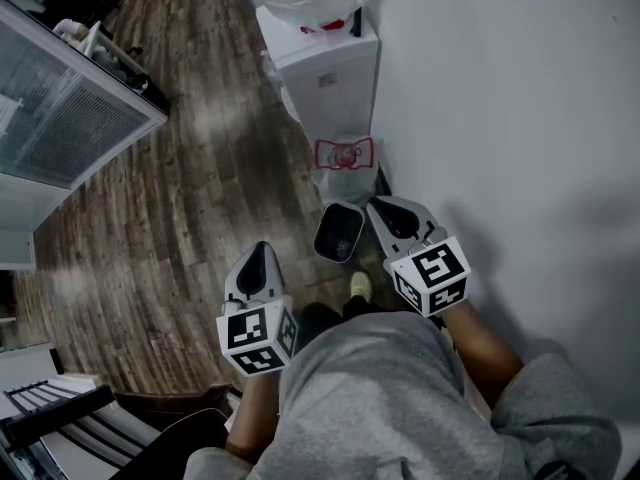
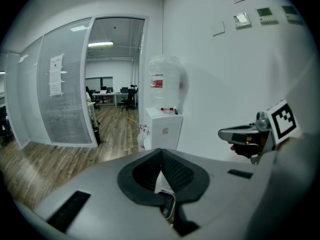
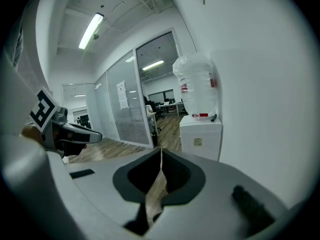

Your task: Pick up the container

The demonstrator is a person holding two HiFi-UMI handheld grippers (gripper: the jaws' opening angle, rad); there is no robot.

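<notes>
on the wood floor (image 1: pixel 180 198) by the white wall (image 1: pixel 500 118), the dark container (image 1: pixel 338 233) stands upright near the water dispenser (image 1: pixel 325 68). in the head view it lies between the left gripper (image 1: pixel 260 252) and right gripper (image 1: pixel 386 208), both held above it. each has its jaws pressed together on nothing.

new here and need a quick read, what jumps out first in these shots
The left gripper and right gripper, each with a black-and-white marker cube, are shut and empty, low in the head view. Between them in that view, a dark bin stands on the wood floor by the white wall. Beyond it is a white water dispenser topped by a plastic-wrapped bottle.
</notes>
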